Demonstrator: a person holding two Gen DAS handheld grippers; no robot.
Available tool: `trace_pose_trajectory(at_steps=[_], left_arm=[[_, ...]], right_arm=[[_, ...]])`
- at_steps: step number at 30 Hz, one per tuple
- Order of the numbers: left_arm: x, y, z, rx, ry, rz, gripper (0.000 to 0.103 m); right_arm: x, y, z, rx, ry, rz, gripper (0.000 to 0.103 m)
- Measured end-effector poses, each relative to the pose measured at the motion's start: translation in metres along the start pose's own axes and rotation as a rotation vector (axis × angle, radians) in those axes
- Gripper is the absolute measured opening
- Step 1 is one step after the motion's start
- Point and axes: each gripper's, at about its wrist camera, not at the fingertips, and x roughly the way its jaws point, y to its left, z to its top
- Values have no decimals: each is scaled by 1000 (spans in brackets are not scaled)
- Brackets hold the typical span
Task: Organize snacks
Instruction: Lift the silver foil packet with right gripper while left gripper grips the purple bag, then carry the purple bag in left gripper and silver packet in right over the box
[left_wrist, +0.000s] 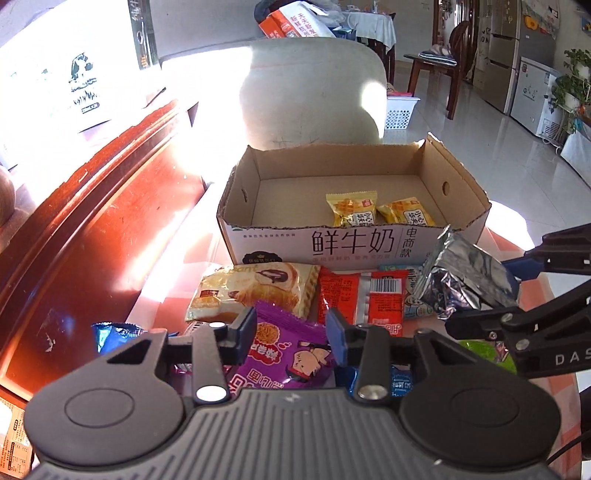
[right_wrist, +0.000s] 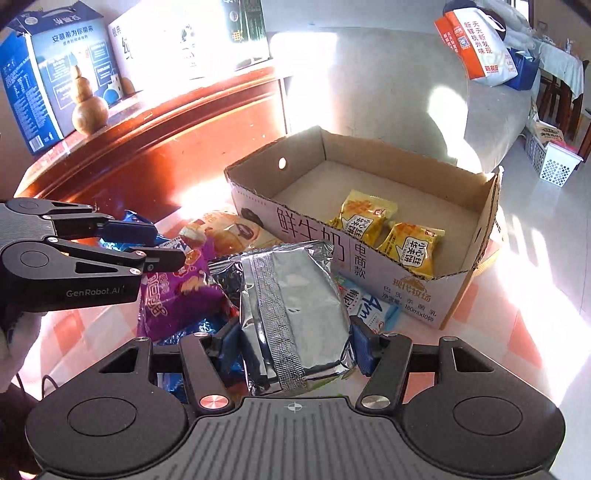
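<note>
While sorting snacks into box (right_wrist: 369, 192) holding 2 yellow packets (right_wrist: 365, 218): right claw (right_wrist: 295, 343) clamped on silver packet (right_wrist: 291, 306) for boxing; left claw (left_wrist: 291, 332) pinching purple packet (left_wrist: 291, 350).

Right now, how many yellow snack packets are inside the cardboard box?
2. One yellow packet lies mid-floor of the cardboard box; the other yellow packet sits beside it, against the printed front wall. None seems hidden.

Black hand-held gripper (right_wrist: 293, 349), blue pads (right_wrist: 364, 349), silver screws
</note>
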Motion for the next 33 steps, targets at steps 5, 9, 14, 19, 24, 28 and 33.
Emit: trace_pose_trajectory(at_steps=[5,9,14,19,24,28,33], left_arm=[[7,9,-5,-20,46,-40,49],[7,21,-10,-6,45,-75,80],[31,9,-19,116,104,-69,86],[62,2,-31,211,175,-18,86],[66,-2,-33,214,166,-32,69],[62,-1,-33,182,164,-28,66],[42,2,-27,148,125,-30,65]], right_arm=[[8,0,-6,-3,36,-18,60],[7,-3,-6,20,32,-18,60],[10,0,-7,19,44,-5,60],[12,1,-6,23,53,-3,60],[14,0,-5,33,56,-5,60],[17,-1,-5,41,67,-12,60],[14,-1,-3,43,54,-10,60]])
